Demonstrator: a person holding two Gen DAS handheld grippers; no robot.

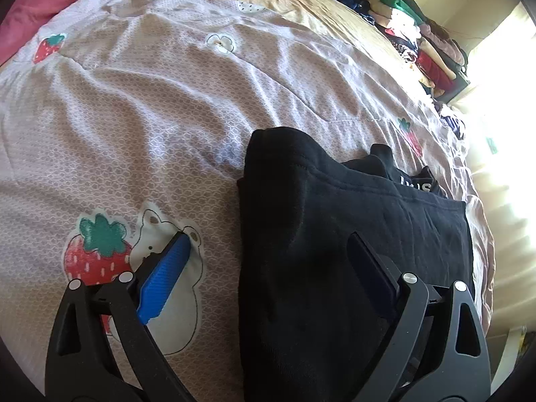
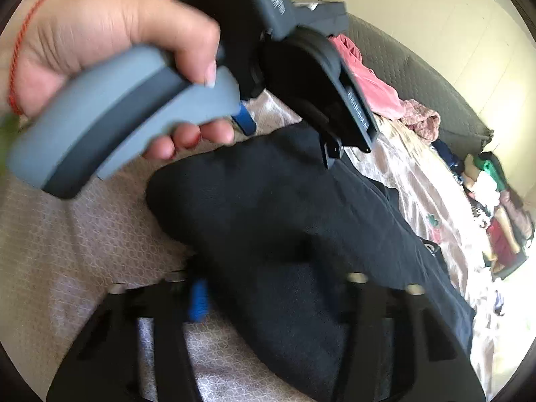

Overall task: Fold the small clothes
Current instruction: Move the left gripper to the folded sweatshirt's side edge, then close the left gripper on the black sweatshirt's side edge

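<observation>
My left hand-held gripper (image 1: 268, 261) hovers spread wide over the folded black cotton garment (image 1: 351, 234), which lies on the bed's pale strawberry-print quilt (image 1: 150, 117). My right hand-held gripper (image 2: 278, 284) is blurred but also spread, straddling that garment. At two o'clock, stacked colourful clothes (image 1: 418, 43) line the far edge.

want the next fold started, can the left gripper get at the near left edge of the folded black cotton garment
Probably yes: the left gripper is open, straddling the black garment's left edge, nothing between.
</observation>
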